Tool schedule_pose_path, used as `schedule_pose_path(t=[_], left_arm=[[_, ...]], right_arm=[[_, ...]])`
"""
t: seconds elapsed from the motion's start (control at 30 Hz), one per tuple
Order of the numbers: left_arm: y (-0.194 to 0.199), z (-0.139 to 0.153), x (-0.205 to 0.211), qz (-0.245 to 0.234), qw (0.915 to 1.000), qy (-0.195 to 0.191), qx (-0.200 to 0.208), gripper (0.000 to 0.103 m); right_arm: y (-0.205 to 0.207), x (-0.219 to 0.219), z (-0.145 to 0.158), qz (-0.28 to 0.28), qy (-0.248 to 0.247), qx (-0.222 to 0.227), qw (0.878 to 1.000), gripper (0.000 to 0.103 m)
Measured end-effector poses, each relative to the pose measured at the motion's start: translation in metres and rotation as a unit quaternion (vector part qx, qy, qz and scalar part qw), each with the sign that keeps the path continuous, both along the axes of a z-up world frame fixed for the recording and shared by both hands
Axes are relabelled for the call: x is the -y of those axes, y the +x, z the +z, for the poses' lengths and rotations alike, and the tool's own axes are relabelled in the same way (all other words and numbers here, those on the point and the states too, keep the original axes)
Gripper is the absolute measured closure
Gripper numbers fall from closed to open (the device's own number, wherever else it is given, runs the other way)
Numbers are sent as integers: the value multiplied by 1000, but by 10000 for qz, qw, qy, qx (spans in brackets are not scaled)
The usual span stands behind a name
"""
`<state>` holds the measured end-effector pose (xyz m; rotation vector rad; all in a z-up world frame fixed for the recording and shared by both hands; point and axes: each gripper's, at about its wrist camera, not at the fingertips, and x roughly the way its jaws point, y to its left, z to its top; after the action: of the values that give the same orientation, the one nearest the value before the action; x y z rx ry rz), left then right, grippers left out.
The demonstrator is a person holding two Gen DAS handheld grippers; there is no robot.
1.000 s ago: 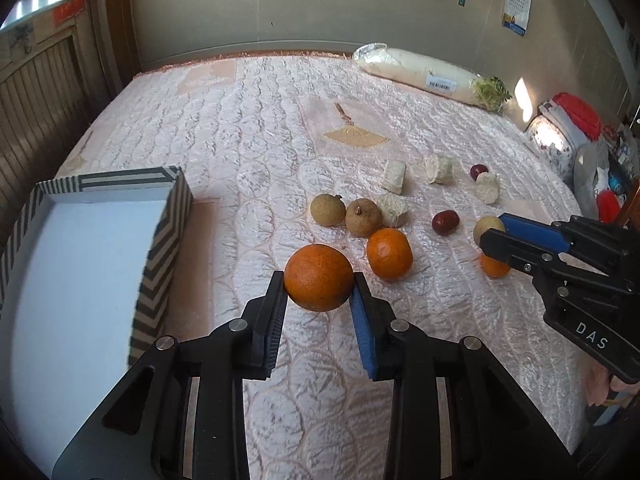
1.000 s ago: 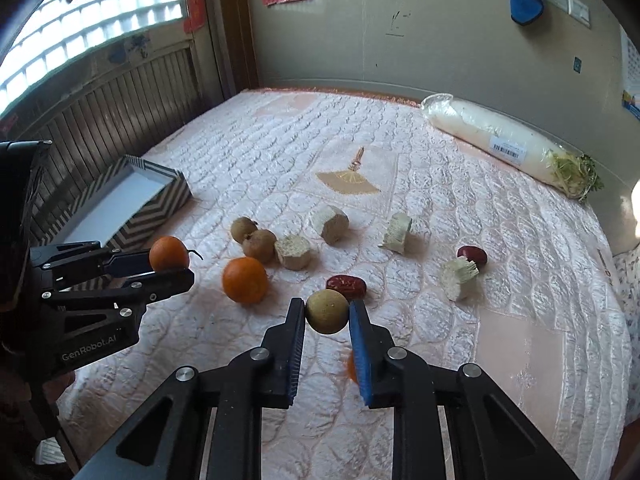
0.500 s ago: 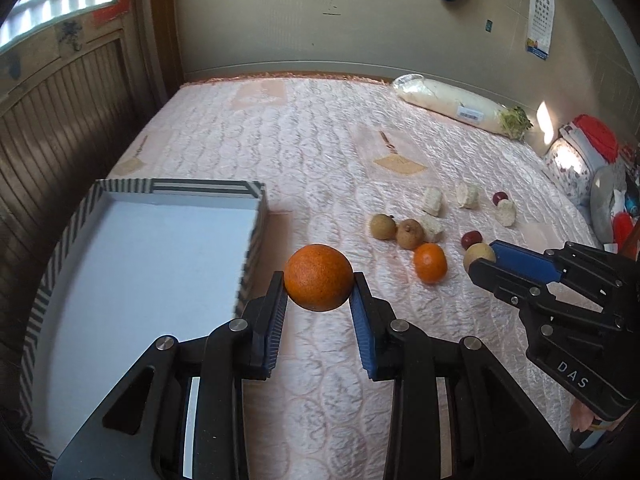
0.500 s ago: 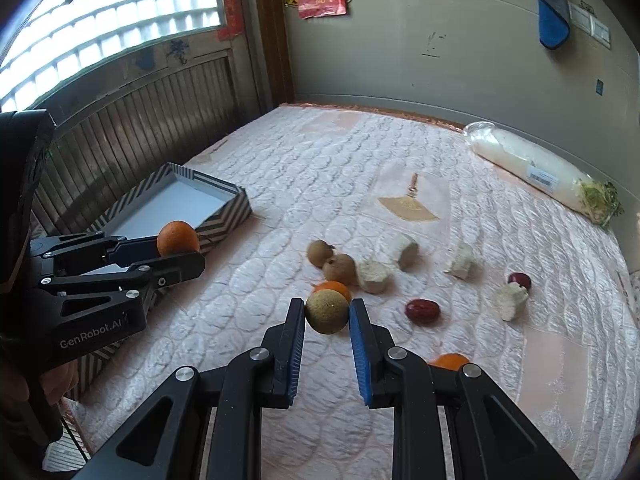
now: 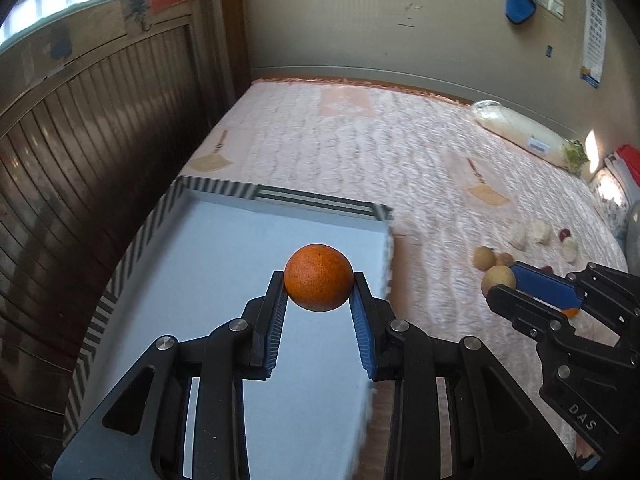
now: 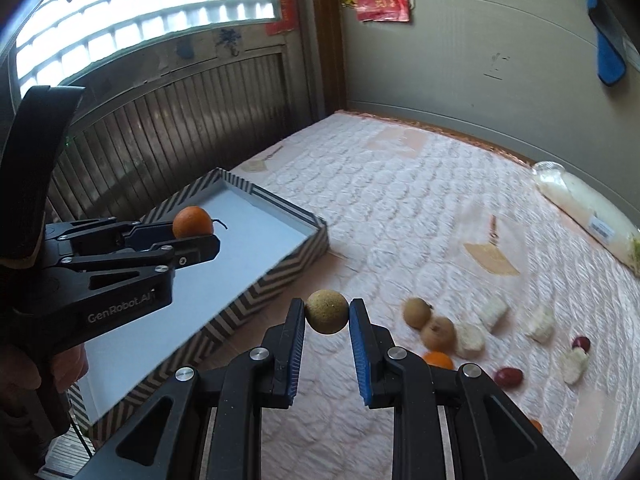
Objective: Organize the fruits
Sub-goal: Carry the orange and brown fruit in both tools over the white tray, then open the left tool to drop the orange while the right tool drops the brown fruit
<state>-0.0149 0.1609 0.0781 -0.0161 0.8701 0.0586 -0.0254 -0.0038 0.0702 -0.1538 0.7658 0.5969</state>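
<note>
My left gripper (image 5: 319, 285) is shut on an orange (image 5: 319, 277) and holds it above the white floor of the striped box (image 5: 280, 194). In the right wrist view the left gripper (image 6: 196, 236) and its orange (image 6: 192, 221) hang over the box (image 6: 276, 280). My right gripper (image 6: 327, 312) is shut on a tan round fruit (image 6: 327, 311), above the quilt just right of the box. It also shows in the left wrist view (image 5: 499, 278). Two brown fruits (image 6: 428, 320), an orange (image 6: 438, 359) and red dates (image 6: 508, 376) lie on the bed.
White food chunks (image 6: 494, 312) lie among the fruit on the pink quilt (image 6: 400, 200). A long wrapped white roll (image 6: 580, 200) lies by the far wall. A dark wooden slatted wall (image 5: 80, 160) runs along the left side of the bed.
Both grippers have moved left with their fruit. The left one now holds the orange over the box; the right one has come close to the box's side.
</note>
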Motion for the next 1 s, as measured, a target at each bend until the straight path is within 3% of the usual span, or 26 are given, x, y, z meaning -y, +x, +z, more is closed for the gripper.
schedule_pose_path(t=[0.57, 0.87, 1.0], left_arm=[[35, -39, -52, 668, 9959, -249, -559, 72], [38, -55, -71, 933, 9905, -653, -767, 72], [38, -54, -70, 1001, 9908, -501, -763, 67]], right_arm=[[46, -95, -21, 670, -197, -169, 9974, 81], [58, -120, -45, 848, -416, -334, 9950, 81], [62, -122, -49, 839, -358, -312, 9953, 81]])
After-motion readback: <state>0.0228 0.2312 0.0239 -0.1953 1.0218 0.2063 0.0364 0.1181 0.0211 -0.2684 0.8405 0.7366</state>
